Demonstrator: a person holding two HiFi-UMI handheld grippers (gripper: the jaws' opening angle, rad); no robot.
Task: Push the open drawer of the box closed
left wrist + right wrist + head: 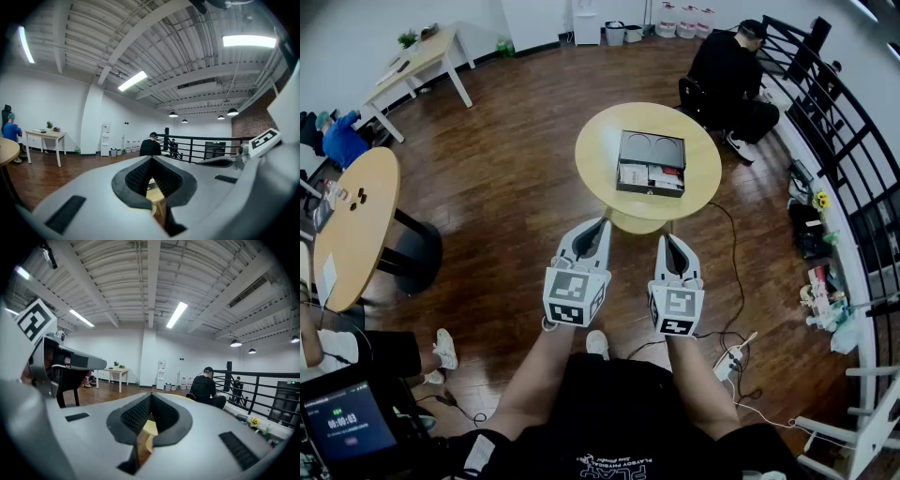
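The box (652,148) sits on the round worktop (598,155) in the upper middle, its drawer (649,177) sticking out toward the person. The left tongs (598,228) and right tongs (668,246) are clenched on nothing, well apart from it. It looks best to step closer and push the drawer front straight in.

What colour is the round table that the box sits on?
Pale yellow; the head view shows the table best, under the dark box.

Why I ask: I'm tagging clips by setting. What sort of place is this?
Probably an open office or lab space: a round wooden table, a water dispenser by the white wall, a black railing and wood floor.
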